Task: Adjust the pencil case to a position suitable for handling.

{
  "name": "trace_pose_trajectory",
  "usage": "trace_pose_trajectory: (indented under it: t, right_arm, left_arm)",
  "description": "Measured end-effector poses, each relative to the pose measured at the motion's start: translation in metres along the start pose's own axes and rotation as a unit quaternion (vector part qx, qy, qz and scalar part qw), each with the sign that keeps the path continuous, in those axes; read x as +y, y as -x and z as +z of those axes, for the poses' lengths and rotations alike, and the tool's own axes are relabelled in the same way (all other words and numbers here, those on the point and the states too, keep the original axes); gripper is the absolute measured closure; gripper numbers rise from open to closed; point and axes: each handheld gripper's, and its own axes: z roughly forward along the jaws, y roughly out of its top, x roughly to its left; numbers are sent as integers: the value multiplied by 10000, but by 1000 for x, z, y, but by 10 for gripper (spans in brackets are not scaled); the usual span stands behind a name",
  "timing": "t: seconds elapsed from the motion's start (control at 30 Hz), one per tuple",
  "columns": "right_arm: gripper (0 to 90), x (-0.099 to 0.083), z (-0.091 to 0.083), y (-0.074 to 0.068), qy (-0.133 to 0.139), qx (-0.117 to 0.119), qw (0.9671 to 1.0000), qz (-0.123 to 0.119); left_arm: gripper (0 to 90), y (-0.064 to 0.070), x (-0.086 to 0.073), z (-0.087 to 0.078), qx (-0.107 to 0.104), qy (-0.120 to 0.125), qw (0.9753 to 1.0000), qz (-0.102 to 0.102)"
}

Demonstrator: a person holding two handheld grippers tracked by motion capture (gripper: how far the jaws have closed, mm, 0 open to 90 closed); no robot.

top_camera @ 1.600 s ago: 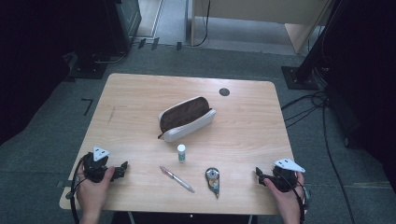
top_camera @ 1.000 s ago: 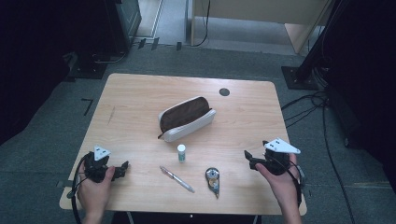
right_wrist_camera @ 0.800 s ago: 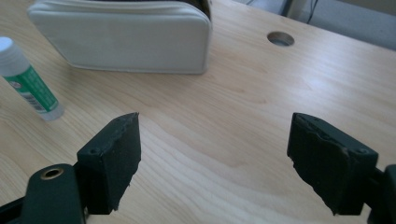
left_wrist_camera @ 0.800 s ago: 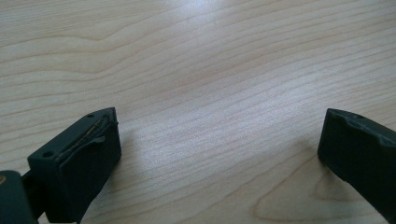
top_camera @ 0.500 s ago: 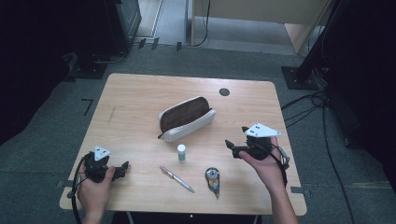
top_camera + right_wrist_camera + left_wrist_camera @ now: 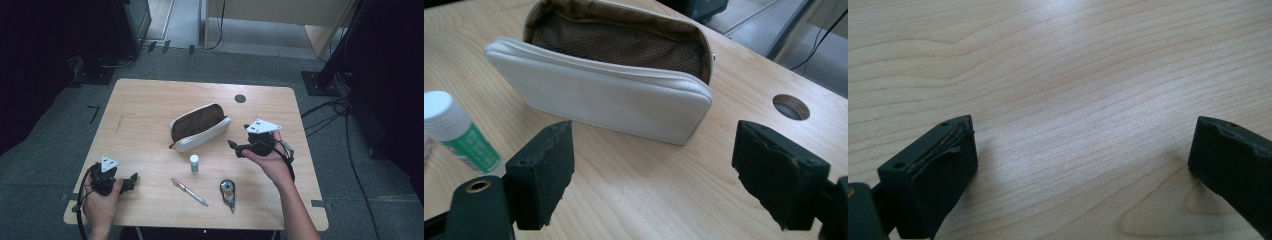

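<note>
Cream pouch (image 6: 200, 129) mid-table, unzipped, brown mesh lining showing, lying on side. Right gripper (image 6: 234, 147) just right of pouch, raised above wood, jaws spread wide, nothing between, aimed at pouch's near end. Left gripper (image 6: 131, 179) well left of and nearer than pouch, low over bare wooden table (image 6: 145, 107), jaws apart, empty. Green-labelled white-capped bottle (image 6: 194, 163) standing just in front of pouch. Pen (image 6: 189, 191) and small dark tool (image 6: 227, 192) nearer still than bottle.

A light wooden worktop (image 6: 150, 105) with rounded corners and a round hole (image 6: 240, 98) near its far edge stands on grey carpet (image 6: 350, 200). Black cables (image 6: 345, 130) trail at right; dark equipment (image 6: 125, 25) stands far left.
</note>
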Motion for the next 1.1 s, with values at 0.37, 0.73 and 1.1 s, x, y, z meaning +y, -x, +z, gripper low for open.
trace_pose_trajectory:
  t: [0.37,0.73,1.1]
  right_arm:
    - [145,6,35,13,-99,275,9994,-170]
    - [133,2,73,35,-223,333,9983,-427]
    - [128,3,94,33,-302,451,9917,-1166]
  left_arm:
    - [0,0,0,0,-3,4,10000,0]
    - [0,0,0,0,-4,4,10000,2]
    - [0,1,0,1,-21,10,10000,14]
